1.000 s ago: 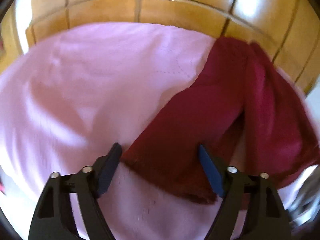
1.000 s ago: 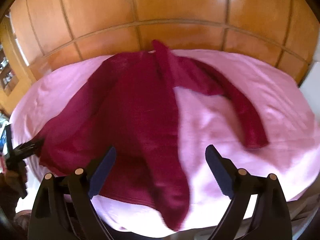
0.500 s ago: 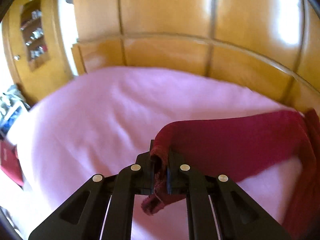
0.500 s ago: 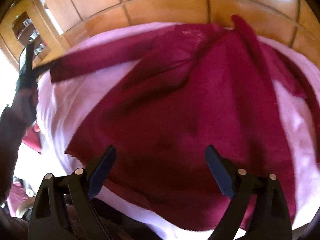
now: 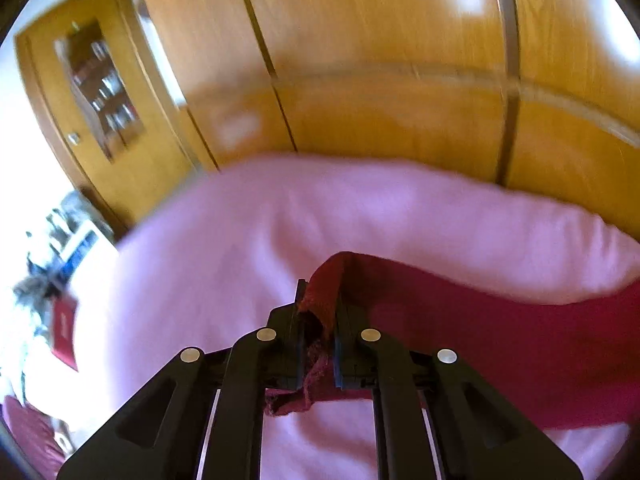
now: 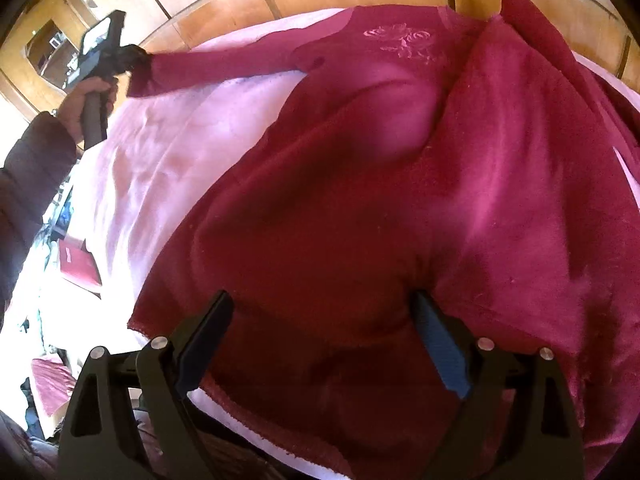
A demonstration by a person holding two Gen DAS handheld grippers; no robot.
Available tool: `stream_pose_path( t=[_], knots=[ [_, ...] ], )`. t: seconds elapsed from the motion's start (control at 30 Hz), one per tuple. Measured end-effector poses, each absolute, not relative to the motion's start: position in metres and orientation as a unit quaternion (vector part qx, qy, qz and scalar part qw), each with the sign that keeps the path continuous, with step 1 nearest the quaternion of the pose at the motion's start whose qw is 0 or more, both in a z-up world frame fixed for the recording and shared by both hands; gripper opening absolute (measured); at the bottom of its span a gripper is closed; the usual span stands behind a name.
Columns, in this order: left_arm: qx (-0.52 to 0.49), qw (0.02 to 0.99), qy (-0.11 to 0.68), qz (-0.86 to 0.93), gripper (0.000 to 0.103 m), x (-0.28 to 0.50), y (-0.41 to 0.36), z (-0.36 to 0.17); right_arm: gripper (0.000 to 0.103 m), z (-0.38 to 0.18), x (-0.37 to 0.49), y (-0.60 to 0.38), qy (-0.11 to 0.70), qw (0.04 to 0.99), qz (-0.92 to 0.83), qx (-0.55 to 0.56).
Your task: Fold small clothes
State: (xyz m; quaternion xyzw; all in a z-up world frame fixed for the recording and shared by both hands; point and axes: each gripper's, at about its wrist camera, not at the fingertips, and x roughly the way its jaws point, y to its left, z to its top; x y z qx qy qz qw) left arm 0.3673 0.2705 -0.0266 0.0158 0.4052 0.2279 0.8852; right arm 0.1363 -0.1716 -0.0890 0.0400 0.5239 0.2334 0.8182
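On a pink bed (image 6: 160,168), the left tongs (image 5: 316,320), wide a second ago, have closed on the cuff (image 5: 324,292) of a red sweater (image 6: 360,220) and drawn its sleeve out sideways for folding, while the right tongs (image 6: 324,344) hang wide over the hem.

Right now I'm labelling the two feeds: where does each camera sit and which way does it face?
Left wrist: on the left gripper, facing wooden panelling; shut on the dark red knit sweater cuff.
Right wrist: on the open right gripper, looking down at the sweater body; sleeved hand visible.
Shared: sweater, pink bedsheet.
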Motion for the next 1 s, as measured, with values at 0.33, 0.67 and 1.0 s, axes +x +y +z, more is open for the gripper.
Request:
stream_pose_path(
  t=[0.33, 0.67, 1.0],
  knots=[
    [-0.129, 0.89, 0.42, -0.12, 0.061, 0.244, 0.189, -0.056, 0.089, -0.038, 0.155, -0.248, 0.458, 0.869, 0.165, 0.088],
    [-0.158, 0.799, 0.498, -0.299, 0.061, 0.159, 0.096, -0.113, 0.082, -0.083, 0.138, -0.362, 0.508, 0.849, 0.002, 0.142],
    [-0.1, 0.831, 0.478, -0.266, 0.007, 0.135, 0.085, -0.092, 0.015, -0.093, 0.106, -0.365, 0.514, 0.847, 0.056, 0.122]
  ],
)
